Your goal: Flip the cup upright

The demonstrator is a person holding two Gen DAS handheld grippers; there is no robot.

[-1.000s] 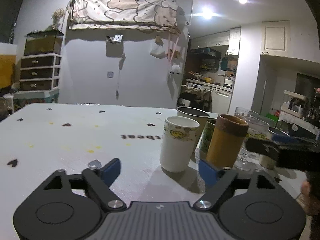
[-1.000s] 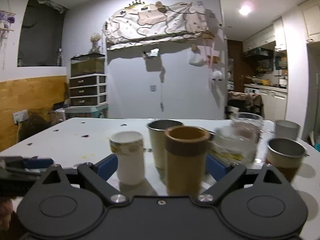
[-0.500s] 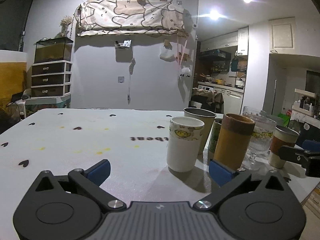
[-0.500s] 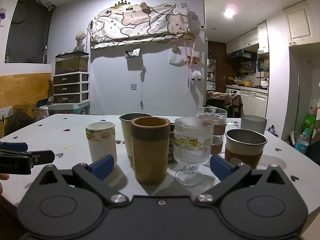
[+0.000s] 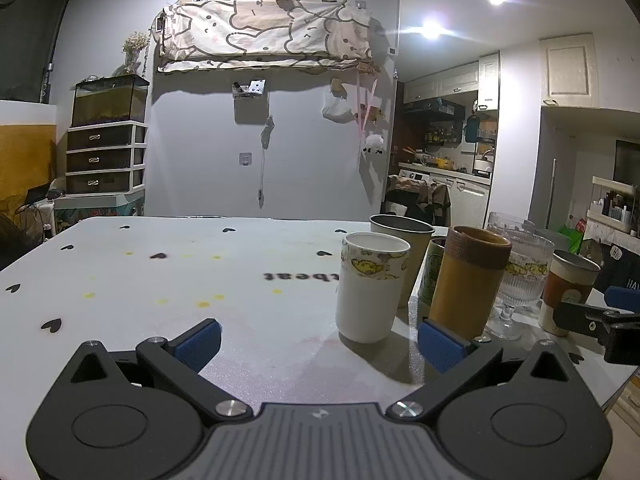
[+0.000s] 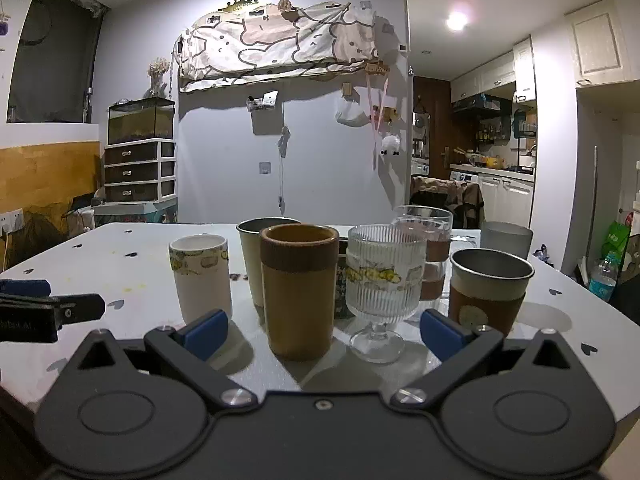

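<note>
Several cups stand upright in a cluster on the white table (image 5: 160, 280). A white cup with a yellow band (image 5: 370, 286) (image 6: 200, 276) is at the cluster's left. A tan cup with a brown rim (image 5: 468, 280) (image 6: 298, 292) stands beside it. A ribbed stemmed glass (image 6: 380, 284) (image 5: 520, 276) and a metal cup with a brown sleeve (image 6: 488, 292) (image 5: 568, 286) are to the right. My left gripper (image 5: 318, 342) is open and empty, short of the white cup. My right gripper (image 6: 324, 330) is open and empty, short of the tan cup.
A grey-green metal cup (image 6: 260, 256), a clear glass with a brown band (image 6: 430, 240) and a frosted grey cup (image 6: 506, 238) stand behind the front row. The other gripper shows at the right edge of the left view (image 5: 600, 320) and at the left edge of the right view (image 6: 40, 312).
Both grippers have drawn back from the cups and risen slightly. The right gripper no longer straddles the tan cup. All cups stay standing.
</note>
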